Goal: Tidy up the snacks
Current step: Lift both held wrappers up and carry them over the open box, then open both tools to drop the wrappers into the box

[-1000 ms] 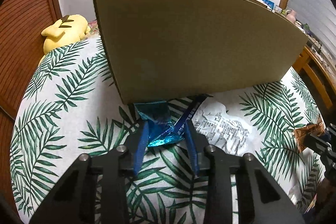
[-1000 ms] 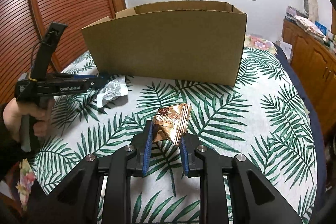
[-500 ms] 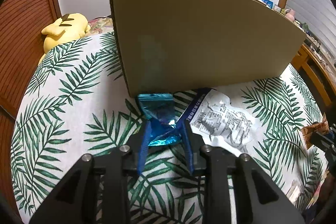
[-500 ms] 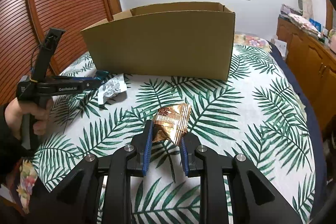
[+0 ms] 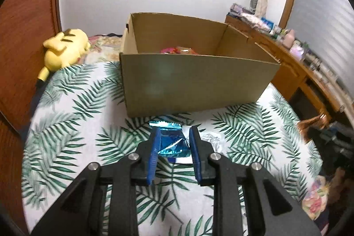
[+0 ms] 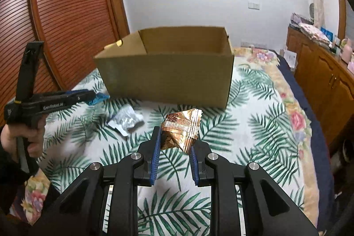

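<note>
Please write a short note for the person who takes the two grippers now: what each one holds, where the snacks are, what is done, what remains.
Left gripper: shut on the blue packet, lifted off the bedspread.
Right gripper: shut on the copper packet, also lifted.
Cardboard box: open, ahead of both; some snacks already inside.
Silver wrapper: on the bedspread in front of the box.
Left to do: drop both packets into the box, then fetch the silver wrapper.

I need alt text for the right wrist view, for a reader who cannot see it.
The right gripper holds a crumpled copper foil snack packet above a palm-leaf bedspread, facing an open cardboard box. At left, the left gripper holds a blue packet; a silver wrapper lies below.
</note>
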{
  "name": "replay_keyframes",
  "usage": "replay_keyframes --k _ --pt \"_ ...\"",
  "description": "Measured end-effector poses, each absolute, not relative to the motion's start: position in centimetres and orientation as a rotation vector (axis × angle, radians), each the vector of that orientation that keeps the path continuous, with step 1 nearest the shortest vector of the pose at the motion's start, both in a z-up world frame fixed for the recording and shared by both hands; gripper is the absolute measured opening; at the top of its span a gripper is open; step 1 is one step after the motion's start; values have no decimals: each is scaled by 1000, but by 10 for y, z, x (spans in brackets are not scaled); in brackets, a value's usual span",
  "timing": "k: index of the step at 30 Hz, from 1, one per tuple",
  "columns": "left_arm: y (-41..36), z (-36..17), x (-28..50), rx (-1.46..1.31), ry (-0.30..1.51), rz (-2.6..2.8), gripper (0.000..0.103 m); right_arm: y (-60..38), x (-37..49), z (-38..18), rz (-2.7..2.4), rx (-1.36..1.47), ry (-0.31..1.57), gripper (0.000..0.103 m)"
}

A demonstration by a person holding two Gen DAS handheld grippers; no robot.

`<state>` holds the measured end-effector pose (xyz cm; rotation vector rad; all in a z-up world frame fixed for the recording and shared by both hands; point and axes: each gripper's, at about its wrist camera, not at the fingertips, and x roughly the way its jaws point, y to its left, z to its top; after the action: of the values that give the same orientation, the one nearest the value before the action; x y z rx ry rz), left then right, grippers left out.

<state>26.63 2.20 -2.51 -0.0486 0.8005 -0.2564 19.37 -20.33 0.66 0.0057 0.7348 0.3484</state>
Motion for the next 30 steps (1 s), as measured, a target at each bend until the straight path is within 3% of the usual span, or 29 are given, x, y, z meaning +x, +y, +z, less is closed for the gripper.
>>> replay_keyframes --k 7,19,30 --pt "29 -38 272 -75 849 -281 22 -197 191 23 360 -26 708 22" --pt "16 39 276 -66 708 -356 22 -188 217 40 385 -54 690 22" --pt "13 79 342 -38 632 -371 22 -169 294 60 439 -76 661 22"
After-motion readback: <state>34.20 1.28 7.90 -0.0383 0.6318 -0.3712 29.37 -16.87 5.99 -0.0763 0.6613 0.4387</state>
